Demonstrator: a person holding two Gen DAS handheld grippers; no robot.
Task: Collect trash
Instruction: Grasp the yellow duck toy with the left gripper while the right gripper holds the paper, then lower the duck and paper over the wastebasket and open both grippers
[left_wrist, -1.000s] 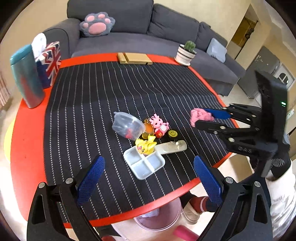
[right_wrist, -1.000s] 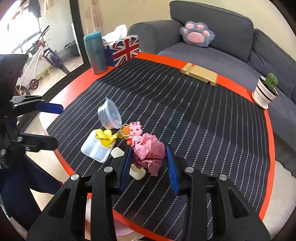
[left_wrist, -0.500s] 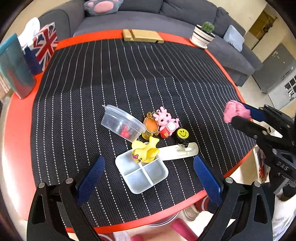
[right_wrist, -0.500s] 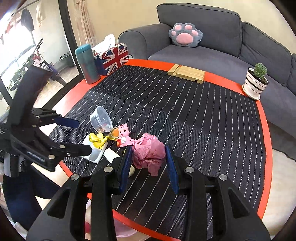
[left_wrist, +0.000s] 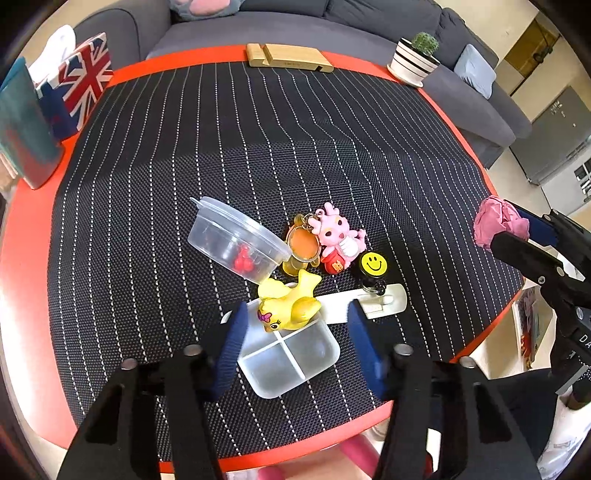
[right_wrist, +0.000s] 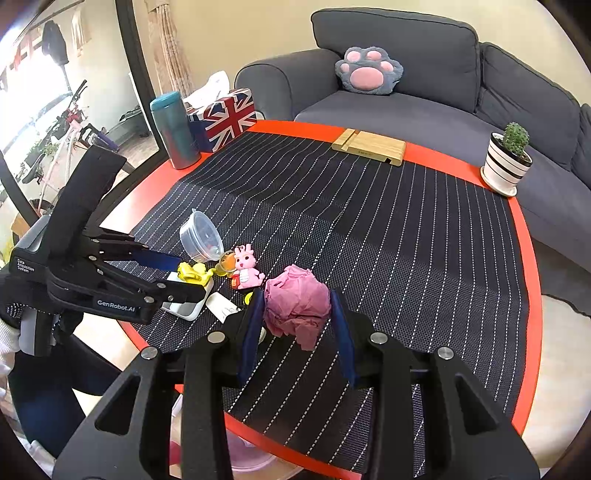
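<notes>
In the left wrist view, my left gripper hangs low over the white compartment tray and the yellow duck toy lying on it. Its jaws are closing, with the duck and tray between the blue pads and the pads apart from both. My right gripper is shut on a crumpled pink paper ball, held just above the striped mat. The same ball shows at the right edge of the left wrist view. A tilted clear lidded cup holds small red bits.
A pink toy keychain, an orange charm, a smiley badge and a white strip lie beside the tray. A teal flask, flag tissue box, wooden stand and cactus pot line the far rim. A pinkish bin sits below the near edge.
My left gripper came down closer over the tray and duck, and its jaws narrowed from wide apart to just outside the tray. The right gripper still holds the pink paper.
</notes>
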